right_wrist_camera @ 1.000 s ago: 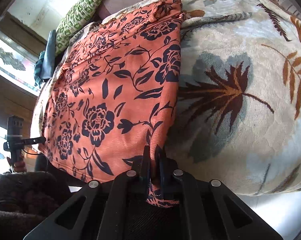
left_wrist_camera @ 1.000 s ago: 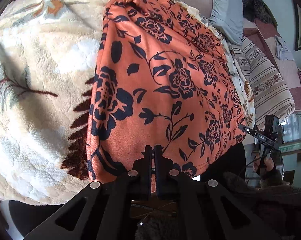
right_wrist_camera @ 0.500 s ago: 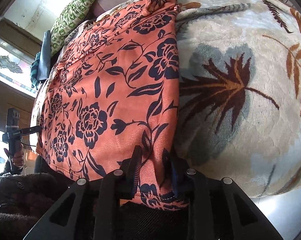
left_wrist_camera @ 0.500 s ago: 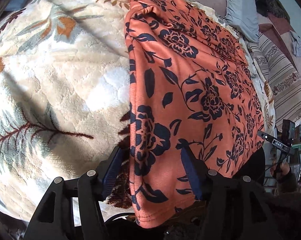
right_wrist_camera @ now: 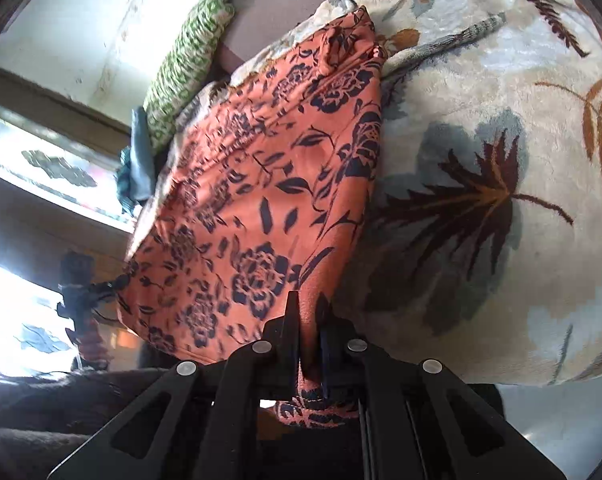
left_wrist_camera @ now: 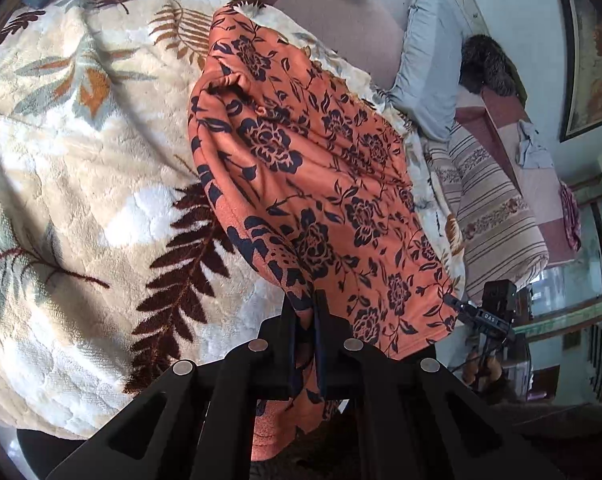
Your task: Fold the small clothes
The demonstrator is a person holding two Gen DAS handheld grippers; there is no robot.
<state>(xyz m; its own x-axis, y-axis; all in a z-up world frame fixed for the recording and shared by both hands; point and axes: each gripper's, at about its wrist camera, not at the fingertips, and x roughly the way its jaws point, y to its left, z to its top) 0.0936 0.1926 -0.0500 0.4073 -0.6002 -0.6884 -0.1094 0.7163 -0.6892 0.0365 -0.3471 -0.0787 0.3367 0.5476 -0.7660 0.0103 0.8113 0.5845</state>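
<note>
Pinching the near hem of an orange floral garment (left_wrist_camera: 321, 184) at either corner, the left tongs (left_wrist_camera: 305, 312) and right tongs (right_wrist_camera: 309, 312) are each pressed together on a fold of the cloth, which bunches between the jaws and hangs in a loose tail below them. The garment lies lengthwise on a bed, running from six o'clock up toward twelve in both wrist views, over a plush cream blanket (left_wrist_camera: 81, 168) patterned with brown and rust fern leaves. Its knit looks thin, soft and limp, printed with dark navy roses and vines; it will likely drape and sag between the two grips rather than hold any shape, weigh very little, and cling somewhat to the fuzzy pile beneath. The hemmed corners, where the stitched edge gives some body, seem the soundest places to hold. At the far end the fabric is puckered. A green patterned pillow (right_wrist_camera: 189, 56) rests at eleven o'clock in the right wrist view.
</note>
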